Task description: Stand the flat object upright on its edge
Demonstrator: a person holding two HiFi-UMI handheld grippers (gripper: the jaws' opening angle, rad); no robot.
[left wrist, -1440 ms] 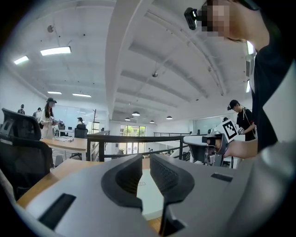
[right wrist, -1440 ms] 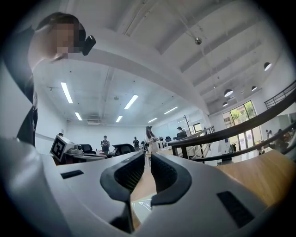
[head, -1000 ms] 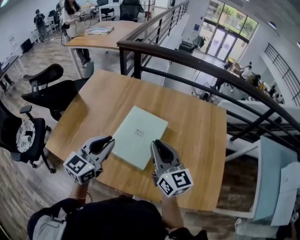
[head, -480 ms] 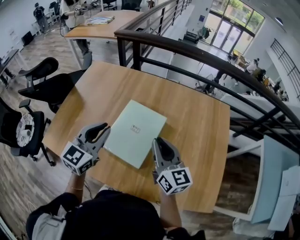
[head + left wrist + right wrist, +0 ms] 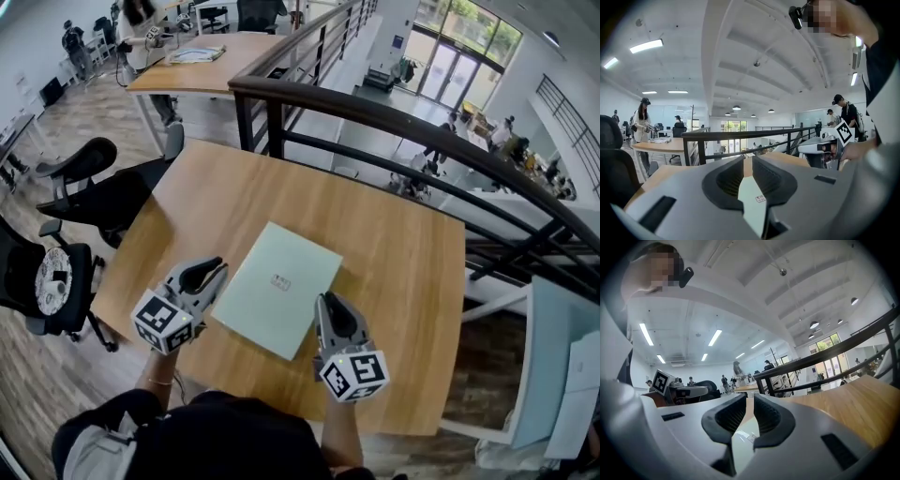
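Note:
The flat object is a pale green square board [image 5: 278,287] lying flat on the wooden table [image 5: 394,253]. My left gripper [image 5: 219,269] points at the board's left edge, jaws shut and empty. My right gripper [image 5: 327,301] sits at the board's right near edge, also shut with nothing in it. In the left gripper view the shut left gripper [image 5: 747,160] hovers low over the board [image 5: 752,208], with the right gripper [image 5: 824,147] opposite. The right gripper view shows the right gripper [image 5: 750,398] shut above the board [image 5: 742,439], facing the left gripper [image 5: 684,391].
A black metal railing [image 5: 394,122] runs along the table's far side. Black office chairs [image 5: 103,192] stand to the left. Another desk [image 5: 202,70] with people near it lies beyond. The table's near edge [image 5: 234,380] is close to the person's body.
Both grippers have shifted a little and sunk slightly beside the board, staying shut. The board still lies flat in the same spot.

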